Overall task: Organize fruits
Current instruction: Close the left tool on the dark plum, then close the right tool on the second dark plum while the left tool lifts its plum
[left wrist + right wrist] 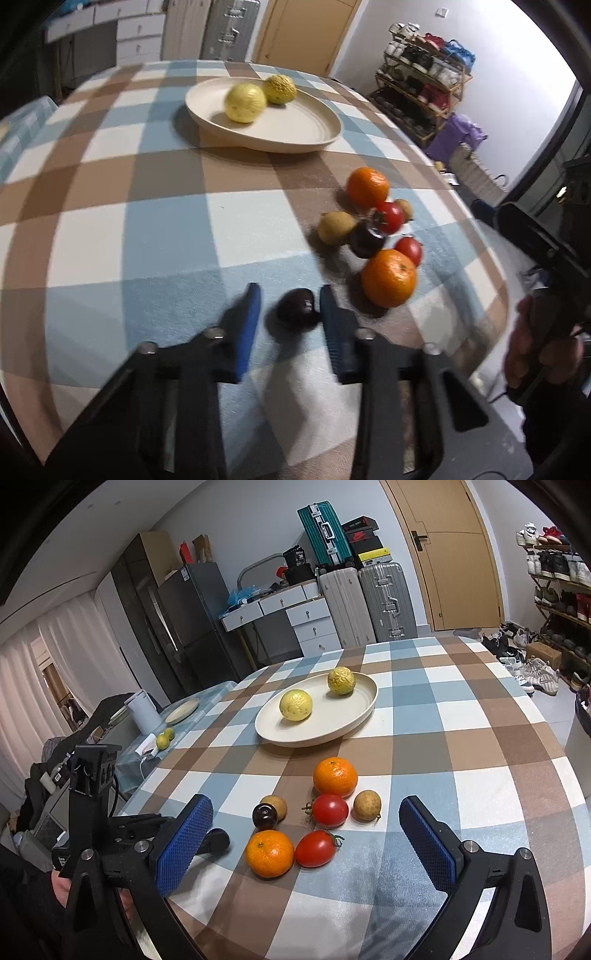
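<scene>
Basically L gripper [290, 306] has jaws open around a dark plum [297, 309], one pad each side, not pinching yet, likely next pick. R gripper [306, 843] hangs wide open, empty, over the fruit pile [314, 819] w/ oranges, tomatoes. Plate [354, 722] beyond holds two yellow fruits [295, 705], prob the sort destination.

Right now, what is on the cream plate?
Two yellow fruits sit apart on the cream plate; nothing else shows there. What lies beneath them is covered.
</scene>
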